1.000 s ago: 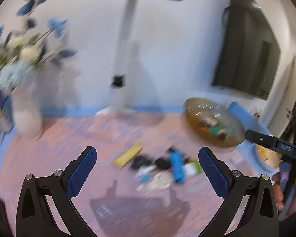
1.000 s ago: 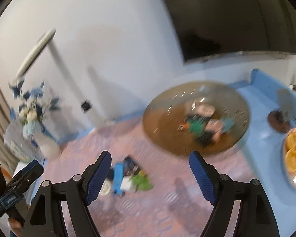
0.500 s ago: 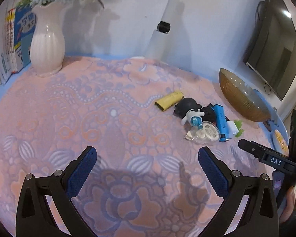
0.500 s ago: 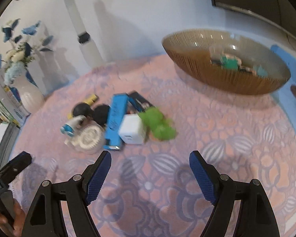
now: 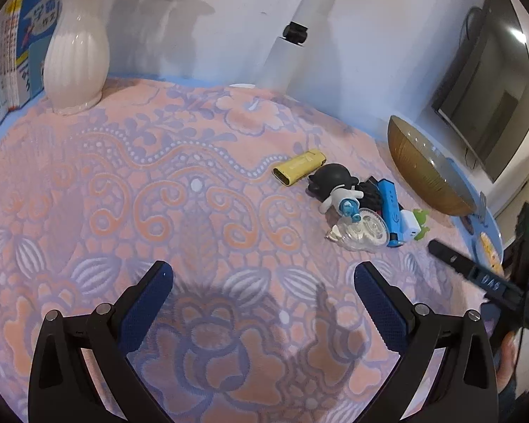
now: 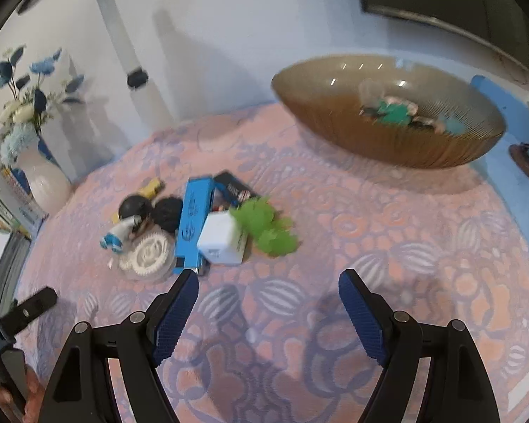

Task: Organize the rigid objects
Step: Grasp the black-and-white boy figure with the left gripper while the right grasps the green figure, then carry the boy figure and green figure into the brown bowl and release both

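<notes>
Currently both grippers hover above the pink-and-lilac patterned tablecloth [image 5: 194, 190], and neither holds anything. The left gripper [image 5: 263, 303] has its blue-padded fingers spread wide; the right gripper [image 6: 268, 308] has its fingers spread wide as well.

The task items lie in one tight cluster near the middle of the cloth, well apart from the ribbed brown bowl [image 6: 388, 141], which already contains several small objects. The cluster sits just ahead and left of the right gripper.

Handling characteristics, judged from appearance:
- Long blue rectangular box [image 6: 193, 222]: probably light and stiff. Its long axis runs toward and away from the right gripper, tilted slightly. Grasp across the narrow width near mid-length.
- White cube-shaped charger [image 6: 218, 239]: smooth and possibly slippery. It touches the blue box on one side and the fuzzy green toy [image 6: 264, 225] on the other, so there is little room for the pads.
- Clear round case with white gears [image 6: 146, 255]: flat and low, hard to pinch from above; take it at the rim.
- Yellow flat bar [image 5: 299, 166]: lies at the far end of the cluster, long axis diagonal, one open end pointing toward the white vase [image 5: 77, 46]. Grasp across the short sides.
- Two black rounded items [image 6: 151, 209] and a small white-and-blue figurine [image 6: 118, 234]: irregular shapes; the figurine looks fragile.
</notes>
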A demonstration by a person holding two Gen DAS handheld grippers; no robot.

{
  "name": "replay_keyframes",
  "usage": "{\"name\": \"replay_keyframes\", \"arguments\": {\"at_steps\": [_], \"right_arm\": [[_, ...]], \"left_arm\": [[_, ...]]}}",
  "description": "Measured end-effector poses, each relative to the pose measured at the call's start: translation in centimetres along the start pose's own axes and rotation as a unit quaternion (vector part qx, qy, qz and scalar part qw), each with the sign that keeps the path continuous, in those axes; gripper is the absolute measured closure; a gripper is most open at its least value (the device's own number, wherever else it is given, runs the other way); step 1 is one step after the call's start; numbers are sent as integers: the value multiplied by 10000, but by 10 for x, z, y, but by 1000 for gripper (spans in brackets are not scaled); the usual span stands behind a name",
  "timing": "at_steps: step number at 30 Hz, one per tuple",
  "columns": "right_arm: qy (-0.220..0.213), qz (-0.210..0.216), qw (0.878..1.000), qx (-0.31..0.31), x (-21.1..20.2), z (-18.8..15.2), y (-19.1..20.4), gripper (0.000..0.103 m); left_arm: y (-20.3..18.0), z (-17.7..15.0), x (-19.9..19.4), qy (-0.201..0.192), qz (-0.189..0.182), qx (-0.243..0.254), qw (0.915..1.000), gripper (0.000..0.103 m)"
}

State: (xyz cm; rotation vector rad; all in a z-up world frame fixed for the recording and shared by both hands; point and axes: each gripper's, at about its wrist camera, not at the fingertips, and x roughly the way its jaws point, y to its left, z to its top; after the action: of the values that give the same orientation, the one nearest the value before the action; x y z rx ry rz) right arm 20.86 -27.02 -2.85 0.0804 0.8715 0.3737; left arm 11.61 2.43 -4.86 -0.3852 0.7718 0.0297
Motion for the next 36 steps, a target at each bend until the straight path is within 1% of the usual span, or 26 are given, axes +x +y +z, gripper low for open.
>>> {"name": "replay_keyframes", "arguments": {"at_steps": [1,2,4,7,9,11,12,13,14,15,17,18,20,21,23,26,28,29,32,34,36], "right_arm": [[19,1,10000,20,-2,1,-2,23],[133,-40,9999,27,-3,3,-5,24],[267,-170,9995,-15,-4,9,-9,38],[338,-182,9991,-185,-6,24,-13,41],[347,-121,9987,-344,-5,31,-12,41],[386,-73,9976,-574,1,34,-6,41],[421,-65,9963,-750,5,34,-1,42],[451,-84,9943,-967,10,32,4,42],[494,-103,9923,-1131,14,30,7,42],[566,-95,9897,-1311,19,27,10,42],[542,-174,9860,-1565,26,23,14,42],[548,-244,9845,-1649,29,22,14,42],[585,-387,9815,-1779,37,21,12,43],[602,-365,9817,-1768,41,22,11,43],[605,-222,9828,-1730,43,25,10,49],[585,-111,9831,-1733,47,27,13,61],[534,-101,9827,-1769,48,26,17,72],[501,-135,9824,-1797,47,25,18,73],[409,-22,9854,-1652,40,24,14,73],[366,179,9882,-1476,31,24,6,73],[401,433,9902,-1265,25,22,-1,73]], "left_arm": [[-3,2,-2,10,24,70,10000,1],[-5,4,-3,20,25,122,9999,1],[-14,11,-10,-14,-21,280,9996,1],[-34,31,-15,-141,-38,584,9982,1],[-47,42,-7,-58,-3,775,9970,1],[-59,51,9,101,-129,920,9956,1],[-62,54,18,212,-181,927,9953,4],[-64,57,26,334,-228,908,9951,6],[-64,60,37,499,-332,830,9947,12],[-61,65,50,707,-519,597,9944,16],[-52,72,69,958,-682,95,9930,18],[-49,74,75,972,-709,-6,9927,18],[-50,78,88,994,-625,-33,9931,19],[-52,79,92,1010,-583,13,9932,22],[-59,82,99,960,-423,131,9944,22],[-67,84,104,821,-214,134,9963,23],[-72,81,105,729,-108,282,9969,49],[-75,79,102,655,-165,346,9971,57],[-74,79,99,610,-51,425,9972,57],[-71,75,91,572,-104,417,9974,58],[-63,70,76,480,-258,311,9980,58]]}}
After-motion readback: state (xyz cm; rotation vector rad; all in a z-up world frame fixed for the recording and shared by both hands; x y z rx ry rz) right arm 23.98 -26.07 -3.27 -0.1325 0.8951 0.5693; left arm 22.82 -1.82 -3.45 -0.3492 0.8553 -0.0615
